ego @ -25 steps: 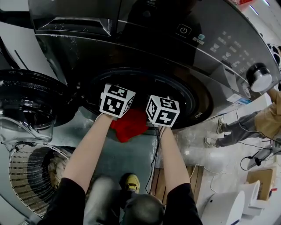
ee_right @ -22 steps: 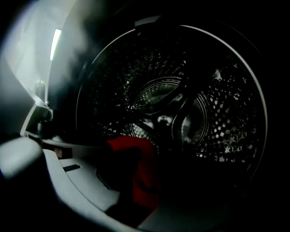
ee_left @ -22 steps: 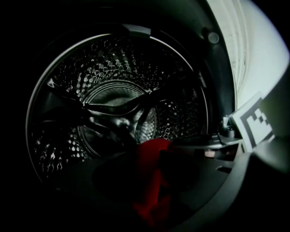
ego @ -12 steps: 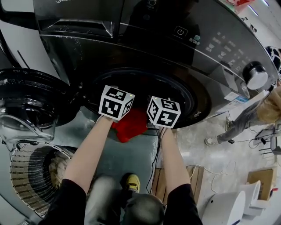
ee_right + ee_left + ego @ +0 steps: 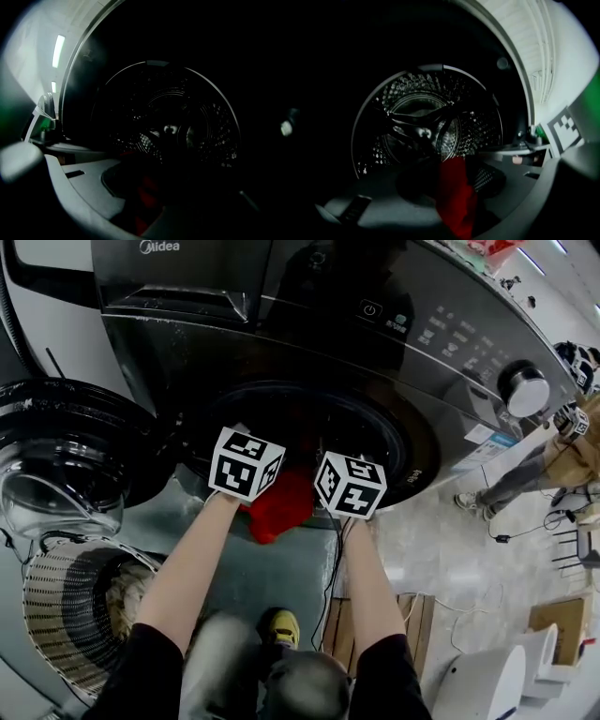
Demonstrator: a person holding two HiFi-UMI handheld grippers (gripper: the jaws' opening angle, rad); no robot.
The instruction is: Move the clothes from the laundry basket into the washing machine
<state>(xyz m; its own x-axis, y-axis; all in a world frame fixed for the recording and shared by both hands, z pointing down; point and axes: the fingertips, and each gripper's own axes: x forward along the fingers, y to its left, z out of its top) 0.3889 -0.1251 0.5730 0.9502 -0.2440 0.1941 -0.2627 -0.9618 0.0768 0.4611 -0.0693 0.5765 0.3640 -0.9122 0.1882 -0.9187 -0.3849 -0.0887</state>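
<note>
Pushed toward drum (image 5: 426, 122) over grey floor (image 5: 272, 587), left tool (image 5: 457, 187), jaws widening, and right tool (image 5: 150, 187) grip red garment (image 5: 279, 507).

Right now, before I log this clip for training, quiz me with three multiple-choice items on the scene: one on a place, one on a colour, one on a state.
1. Where is the garment? A on the floor; B at the mouth of the washing machine; C on top of it.
2. What colour is the garment? A blue; B red; C white.
3. The machine's door is: A shut; B swung open to the left; C missing.
Key: 1 B, it hangs at the mouth's lower rim; 2 B, it shows red in the head view; 3 B, the glass door stands open at the left.
</note>
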